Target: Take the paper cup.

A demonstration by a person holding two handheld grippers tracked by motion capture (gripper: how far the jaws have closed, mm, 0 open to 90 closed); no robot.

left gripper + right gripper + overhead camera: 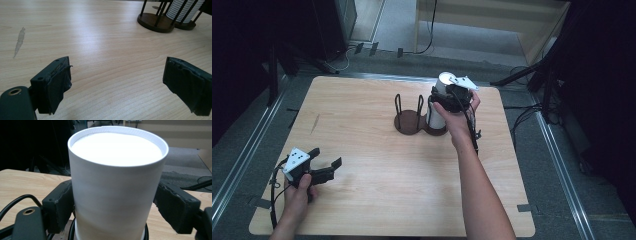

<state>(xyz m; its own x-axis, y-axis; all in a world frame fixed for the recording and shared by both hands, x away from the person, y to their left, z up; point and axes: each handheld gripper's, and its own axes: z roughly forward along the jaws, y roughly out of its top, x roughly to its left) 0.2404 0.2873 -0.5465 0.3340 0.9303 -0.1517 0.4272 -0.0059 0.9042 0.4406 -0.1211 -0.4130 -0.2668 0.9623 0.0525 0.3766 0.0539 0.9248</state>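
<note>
I am holding the right gripper [452,95] up at the far side of the table [377,200], its two jaws standing either side of the white cup [115,185]. In the right gripper view the left pad sits against the cup's wall, while the right pad seems to be just clear of it, so I am reading this claw as open around the cup rather than clamped on it. The cup is standing upright in the right-hand ring of the dark rack [414,120], its rim well above the rack's posts, and a stack of ribbed white cups [182,10] is showing between those posts in the left gripper view. The rack's left-hand ring, just beside the cup, is showing only its thin upright wires. I am keeping the left gripper [324,165] well away from the rack, near the table's near left corner, with its jaws pointing across the wood toward the rack. Its pads [58,85] are standing wide apart with bare tabletop between them, so that claw is open and holding nothing. A pale streak [19,41] is marking the wood left of the rack.
</note>
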